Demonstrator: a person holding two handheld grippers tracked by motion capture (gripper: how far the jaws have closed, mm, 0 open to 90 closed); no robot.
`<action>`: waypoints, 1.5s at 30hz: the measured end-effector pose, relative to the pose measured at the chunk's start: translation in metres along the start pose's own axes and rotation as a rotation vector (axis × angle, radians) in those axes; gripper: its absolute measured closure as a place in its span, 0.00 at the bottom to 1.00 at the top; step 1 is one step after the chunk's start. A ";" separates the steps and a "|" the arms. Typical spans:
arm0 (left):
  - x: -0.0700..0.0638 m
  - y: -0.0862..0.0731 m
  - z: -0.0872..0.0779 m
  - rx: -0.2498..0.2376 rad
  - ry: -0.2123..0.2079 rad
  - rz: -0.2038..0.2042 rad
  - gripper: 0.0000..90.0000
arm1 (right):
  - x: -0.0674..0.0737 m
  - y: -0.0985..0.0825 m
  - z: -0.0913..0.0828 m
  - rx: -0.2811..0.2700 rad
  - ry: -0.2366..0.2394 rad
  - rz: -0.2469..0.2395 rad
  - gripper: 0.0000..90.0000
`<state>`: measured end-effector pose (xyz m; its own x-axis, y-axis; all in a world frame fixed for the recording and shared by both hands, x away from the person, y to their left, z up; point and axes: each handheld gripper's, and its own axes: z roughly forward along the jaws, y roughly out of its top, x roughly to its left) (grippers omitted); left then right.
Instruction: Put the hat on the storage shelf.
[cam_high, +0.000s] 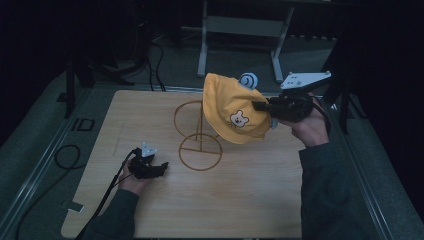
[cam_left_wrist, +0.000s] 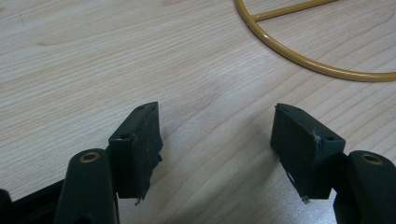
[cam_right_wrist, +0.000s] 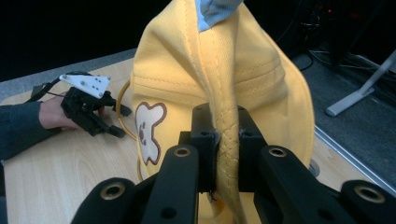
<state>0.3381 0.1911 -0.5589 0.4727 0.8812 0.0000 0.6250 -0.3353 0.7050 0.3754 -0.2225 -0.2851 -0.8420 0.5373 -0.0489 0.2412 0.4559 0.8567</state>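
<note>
Yellow cloth fills the space ahead of the right gripper (cam_right_wrist: 227, 154): a child's cap (cam_high: 232, 107) with a small bear patch, lifted above the far right part of the worktop (cam_high: 150, 107). In the right gripper view its jaws stand clenched on a thick stitched fold of the cap, the seam running straight up between the two pads, which press on it from either side. From the high view the right gripper (cam_high: 265, 107) comes in level from the right and the cap hangs from it over the upper ring of a thin gold wire stand (cam_high: 200, 145); whether cloth and wire touch I cannot tell. A pale blue piece (cam_high: 248, 79) shows just behind the cap's top.

Near the front left, the left gripper (cam_high: 162, 167) rests low over the wood, its hand (cam_high: 131, 177) behind it. In the left gripper view (cam_left_wrist: 217, 144) the jaws are released and wide apart, with bare wood grain between them and the stand's round base ring beyond.

Open wood lies along the front and left of the worktop, while the cap hangs close to the far right corner.
</note>
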 end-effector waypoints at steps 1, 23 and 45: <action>0.000 0.000 0.000 0.000 0.000 0.000 0.37 | 0.000 0.000 0.000 -0.001 0.001 -0.001 0.92; 0.000 0.000 0.000 0.000 0.001 -0.001 0.37 | 0.006 0.012 0.008 -0.009 0.012 -0.012 0.92; 0.000 0.000 0.000 0.001 0.000 0.001 0.37 | 0.013 0.030 0.021 -0.001 0.023 -0.044 0.92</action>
<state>0.3382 0.1911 -0.5588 0.4737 0.8807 0.0006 0.6249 -0.3367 0.7044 0.3817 -0.1863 -0.2710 -0.8627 0.5001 -0.0749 0.2031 0.4784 0.8544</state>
